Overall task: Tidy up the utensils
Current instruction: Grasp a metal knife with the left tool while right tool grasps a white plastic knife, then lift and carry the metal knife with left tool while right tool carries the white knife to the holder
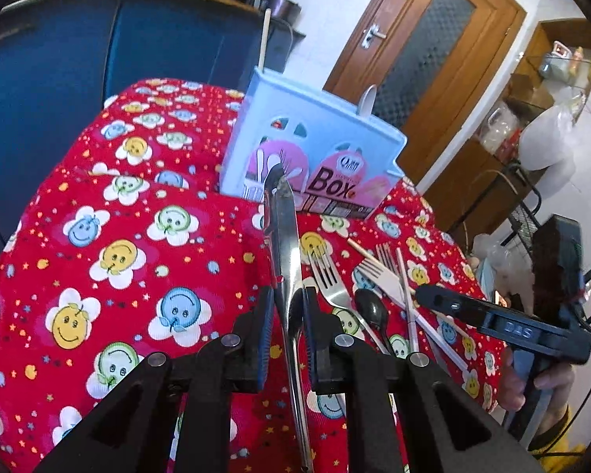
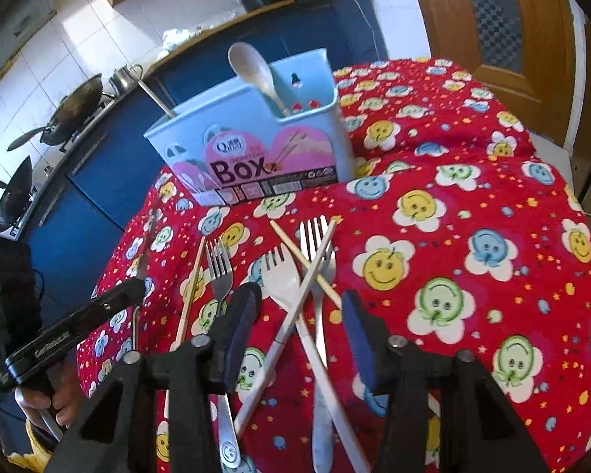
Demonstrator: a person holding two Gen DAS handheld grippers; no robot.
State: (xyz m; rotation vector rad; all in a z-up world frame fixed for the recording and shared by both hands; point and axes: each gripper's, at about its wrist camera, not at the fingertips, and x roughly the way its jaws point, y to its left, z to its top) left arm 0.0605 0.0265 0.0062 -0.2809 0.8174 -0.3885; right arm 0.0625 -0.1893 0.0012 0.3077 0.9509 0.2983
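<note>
We see a red tablecloth (image 2: 472, 205) printed with smiley-face flowers. Behind it run blue cabinets (image 2: 98, 181), with two dark woks (image 2: 73, 112) on the stove and a metal kettle (image 2: 126, 75) beside them. A wooden door (image 1: 425, 59) with a frosted pane stands shut.

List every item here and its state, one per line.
Left gripper: shut on knife.
Knife: held, lifted, tip toward box.
Right gripper: open, over the pile.
Box: upright, holds white spoon and a chopstick.
White fork: flat, under crossed chopsticks.
Metal forks: flat on cloth.
Black spoon: flat on cloth.
Door: closed.
</note>
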